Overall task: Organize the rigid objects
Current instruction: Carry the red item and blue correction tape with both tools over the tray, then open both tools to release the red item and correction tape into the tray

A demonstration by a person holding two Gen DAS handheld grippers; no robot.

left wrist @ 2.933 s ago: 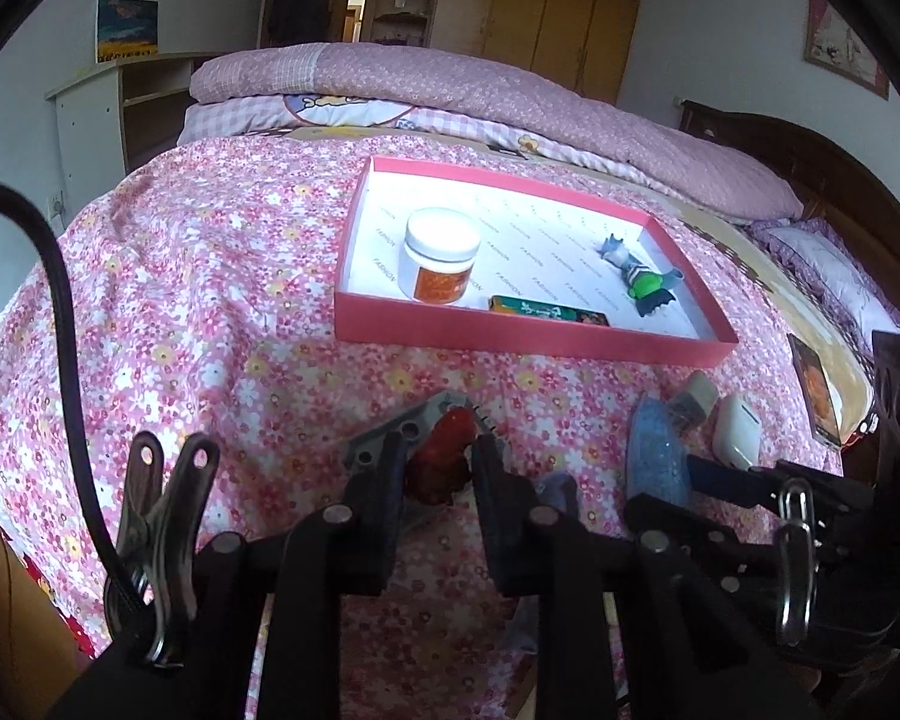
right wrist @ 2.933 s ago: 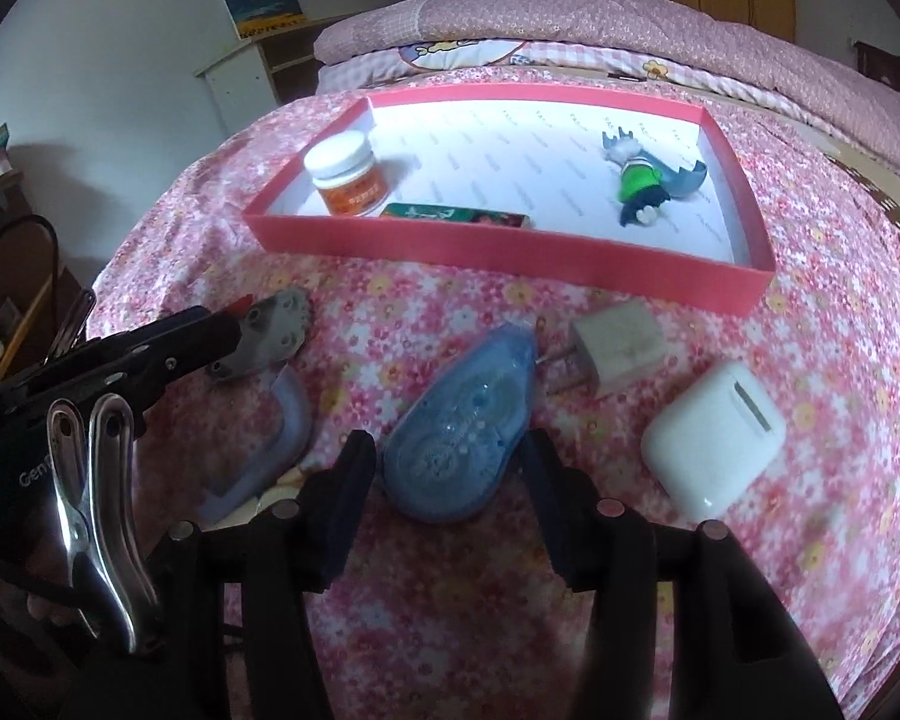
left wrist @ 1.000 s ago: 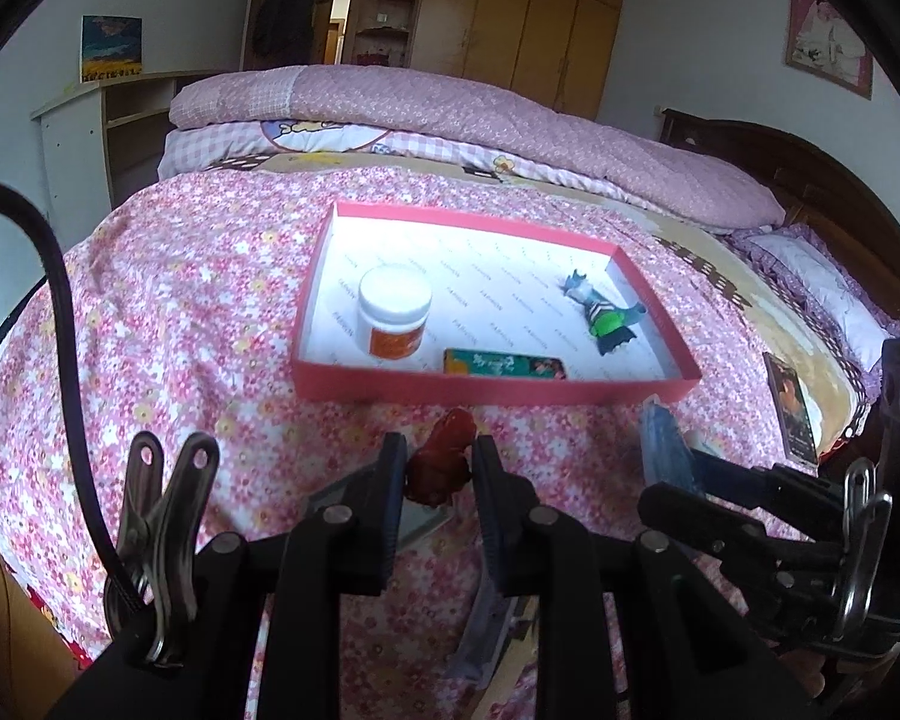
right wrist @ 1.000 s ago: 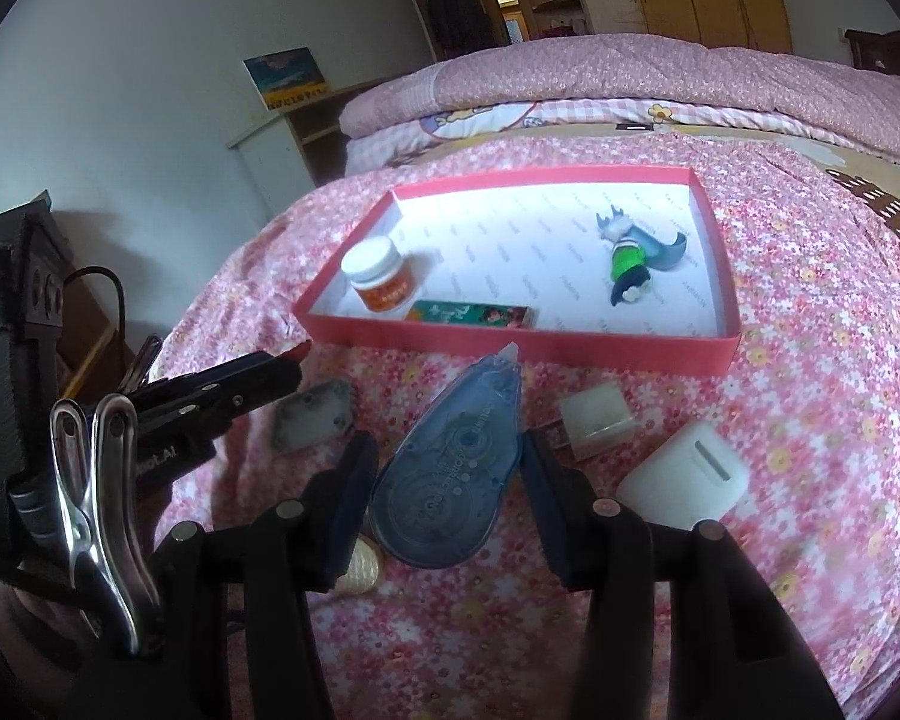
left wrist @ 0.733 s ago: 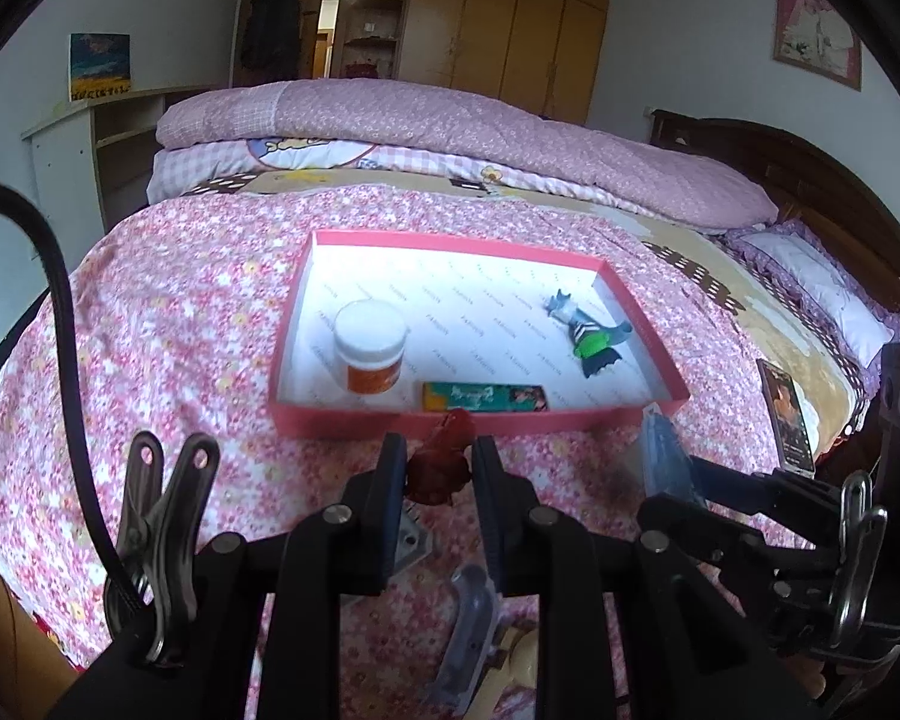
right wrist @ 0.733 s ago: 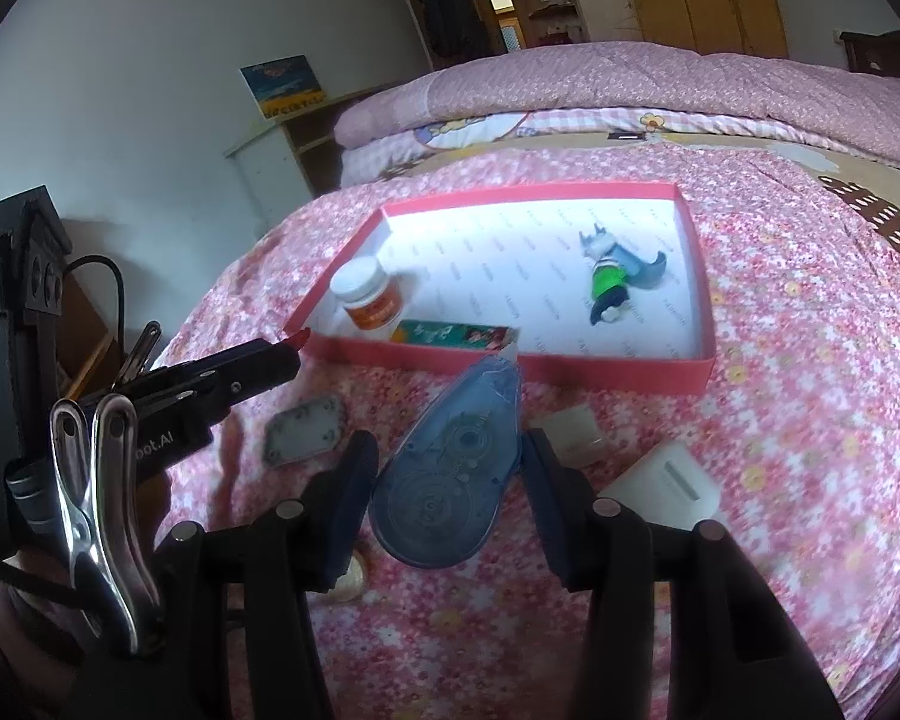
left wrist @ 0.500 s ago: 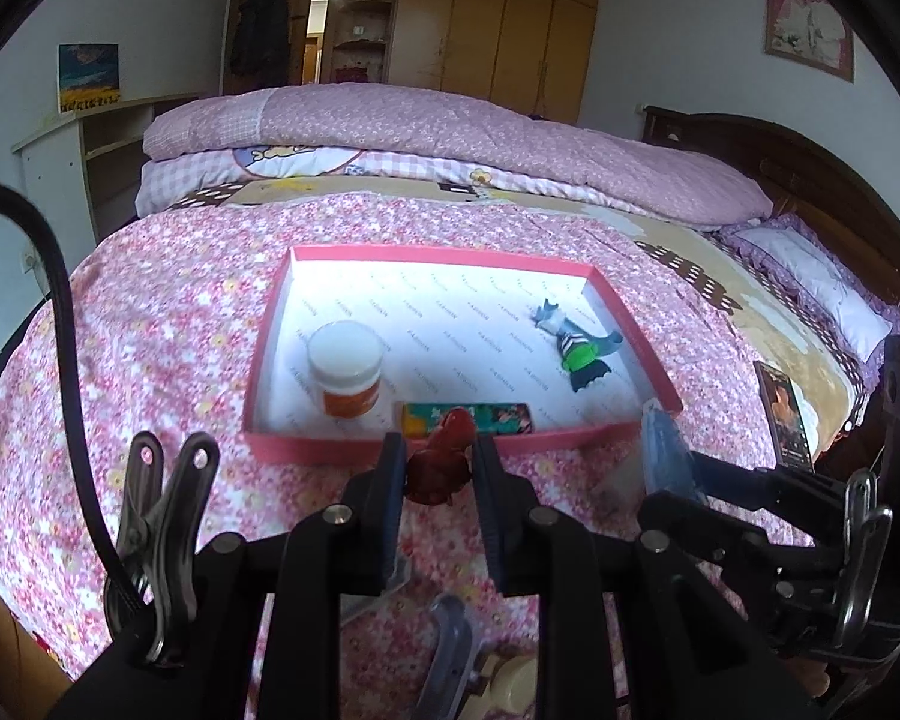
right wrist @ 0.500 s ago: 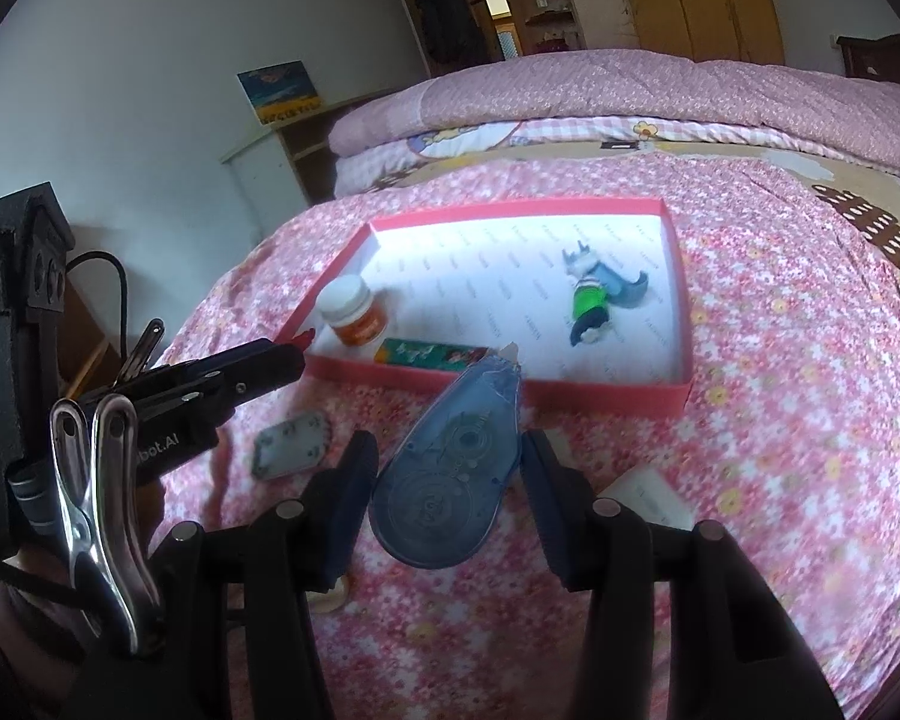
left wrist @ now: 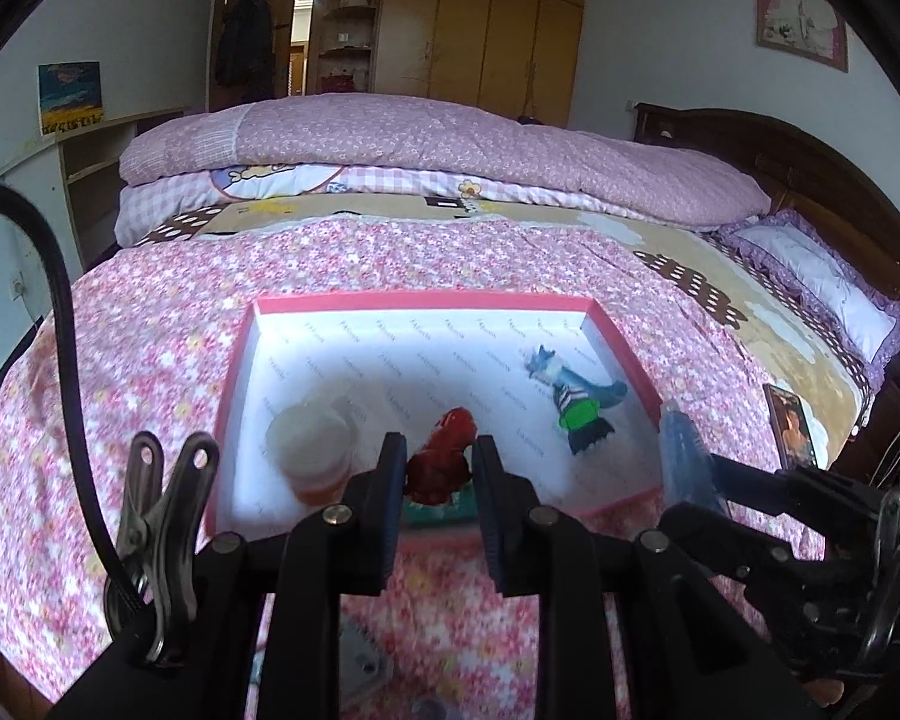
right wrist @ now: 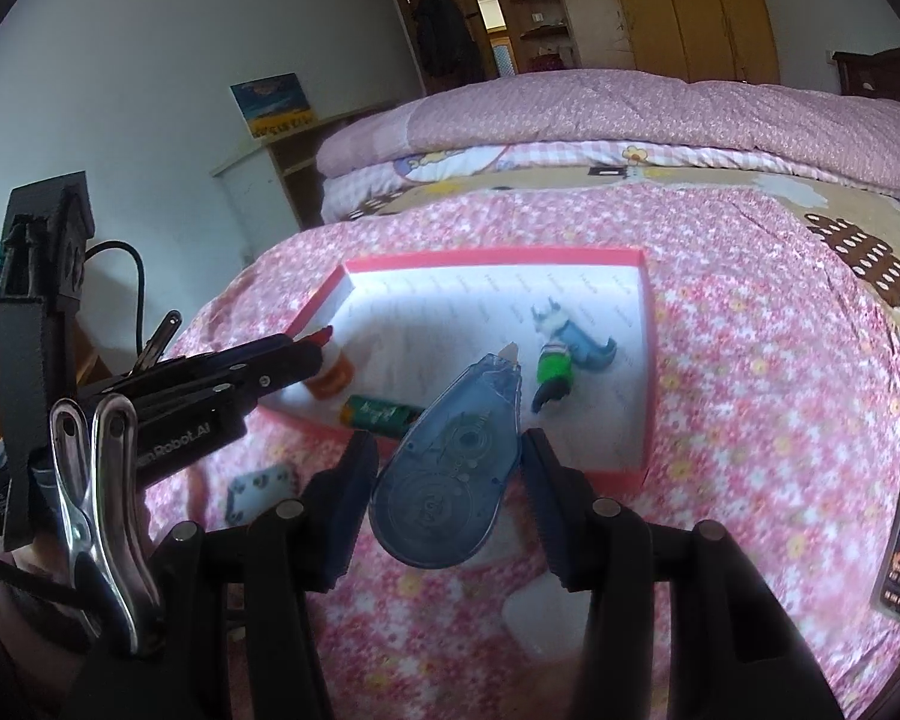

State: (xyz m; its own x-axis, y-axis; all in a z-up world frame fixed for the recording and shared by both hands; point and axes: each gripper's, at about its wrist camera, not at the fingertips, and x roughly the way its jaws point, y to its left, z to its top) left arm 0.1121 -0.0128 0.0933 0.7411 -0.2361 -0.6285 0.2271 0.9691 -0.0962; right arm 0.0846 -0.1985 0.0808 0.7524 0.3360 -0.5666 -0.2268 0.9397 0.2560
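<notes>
A red figure (left wrist: 441,463) is clamped in the left gripper (left wrist: 435,483) and a blue tape dispenser (right wrist: 450,468) in the right gripper (right wrist: 447,480), both held over the near rim of the pink tray (left wrist: 414,302), whose white middle lies bare.

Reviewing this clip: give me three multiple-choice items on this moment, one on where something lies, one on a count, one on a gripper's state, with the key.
1. Where does the white-lidded jar stand?
A. inside the pink tray, near its left wall
B. on the bedspread outside the tray
C. on the pillow

2. How many things lie in the tray?
A. one
B. three
C. five

3. What is the right gripper doing?
A. open and empty
B. shut on the blue tape dispenser
C. shut on the jar

Key: 1 A, the jar sits within the left wall; 2 B, jar, green flat box and toy figure; 3 B, the dispenser is held between both fingers.
</notes>
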